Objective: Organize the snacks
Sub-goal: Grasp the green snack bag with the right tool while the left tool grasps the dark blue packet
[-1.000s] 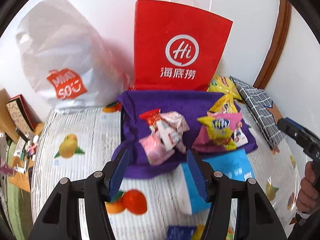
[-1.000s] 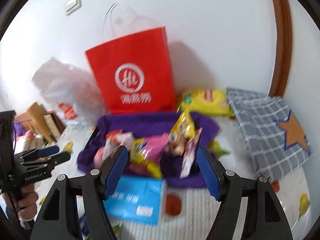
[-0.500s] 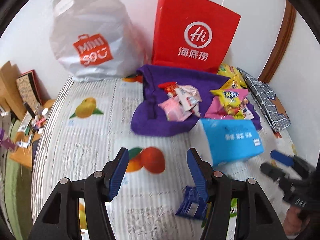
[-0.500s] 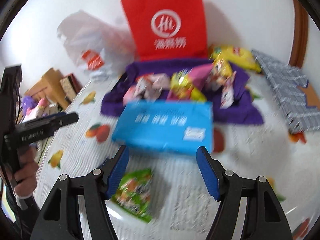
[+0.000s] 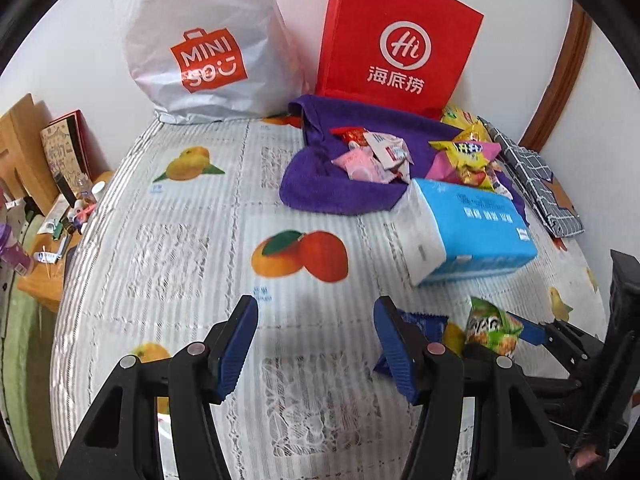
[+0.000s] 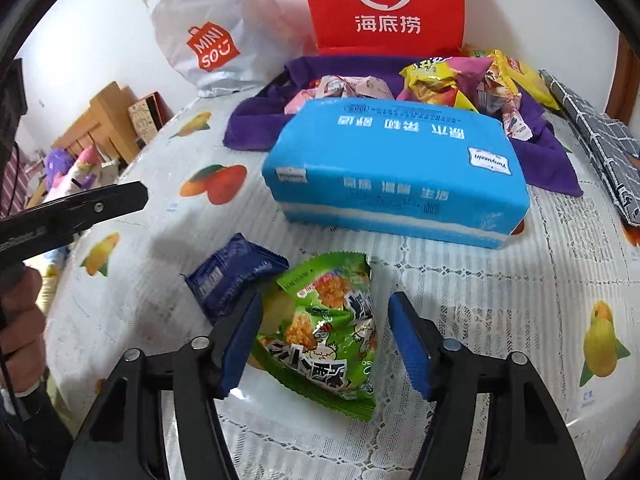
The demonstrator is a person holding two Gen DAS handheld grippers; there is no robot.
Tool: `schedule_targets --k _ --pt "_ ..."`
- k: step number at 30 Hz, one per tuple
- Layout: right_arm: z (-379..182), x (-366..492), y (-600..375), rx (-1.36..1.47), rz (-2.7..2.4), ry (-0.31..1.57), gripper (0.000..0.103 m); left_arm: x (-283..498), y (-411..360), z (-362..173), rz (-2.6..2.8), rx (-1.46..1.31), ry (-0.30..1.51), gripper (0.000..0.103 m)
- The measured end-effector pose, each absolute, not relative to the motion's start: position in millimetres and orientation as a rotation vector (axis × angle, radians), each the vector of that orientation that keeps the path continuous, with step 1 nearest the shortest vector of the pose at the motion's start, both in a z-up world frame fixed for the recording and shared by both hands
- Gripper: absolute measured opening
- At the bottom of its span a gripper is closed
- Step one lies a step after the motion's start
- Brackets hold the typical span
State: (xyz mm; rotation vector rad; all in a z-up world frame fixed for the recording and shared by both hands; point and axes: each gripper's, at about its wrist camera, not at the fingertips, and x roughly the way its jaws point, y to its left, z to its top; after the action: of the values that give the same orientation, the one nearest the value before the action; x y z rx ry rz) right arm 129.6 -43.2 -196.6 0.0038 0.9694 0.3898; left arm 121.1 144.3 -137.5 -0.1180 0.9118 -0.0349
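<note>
Both grippers have dropped from the purple cloth (image 6: 556,160) heaped with snacks toward the table's near edge. The right gripper (image 6: 324,332) straddles a crinkly green foil snack packet (image 6: 326,328), jaws closing, pads not yet pressing, ready to lift it. A dark blue wrapped snack (image 6: 232,276) lies at its ten o'clock. The left gripper (image 5: 316,350) hangs half-open, empty.

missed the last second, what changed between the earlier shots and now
Both hand-held grippers pulled back from the purple cloth and dropped toward the near table edge. The right hand-held gripper now straddles the green snack, its jaws closing, not yet pressing. The left hand-held gripper is open, empty. Snacks, tissue pack and bags stayed put.
</note>
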Motion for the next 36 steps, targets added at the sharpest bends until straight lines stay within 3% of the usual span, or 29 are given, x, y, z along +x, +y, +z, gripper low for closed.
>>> schedule_targets --k 2,6,22,27,36 --pt "-202 130 -42 -0.011 0.381 0.979 0.047 120 141 -141 -0.036 -0.110 0.918 0.058" --pt "-200 127 -49 0.006 0.381 0.959 0.044 120 130 -149 -0.062 -0.101 0.932 0.058" --pt "-185 119 -141 0.032 0.252 0.871 0.044 129 65 -189 -0.189 -0.011 1.017 0.058" --pt "-194 120 -153 0.023 0.238 0.871 0.044 124 52 -191 -0.143 0.070 0.970 0.043" --pt "-202 134 -152 -0.016 0.243 0.835 0.044 123 49 -193 -0.106 0.072 0.922 0.039"
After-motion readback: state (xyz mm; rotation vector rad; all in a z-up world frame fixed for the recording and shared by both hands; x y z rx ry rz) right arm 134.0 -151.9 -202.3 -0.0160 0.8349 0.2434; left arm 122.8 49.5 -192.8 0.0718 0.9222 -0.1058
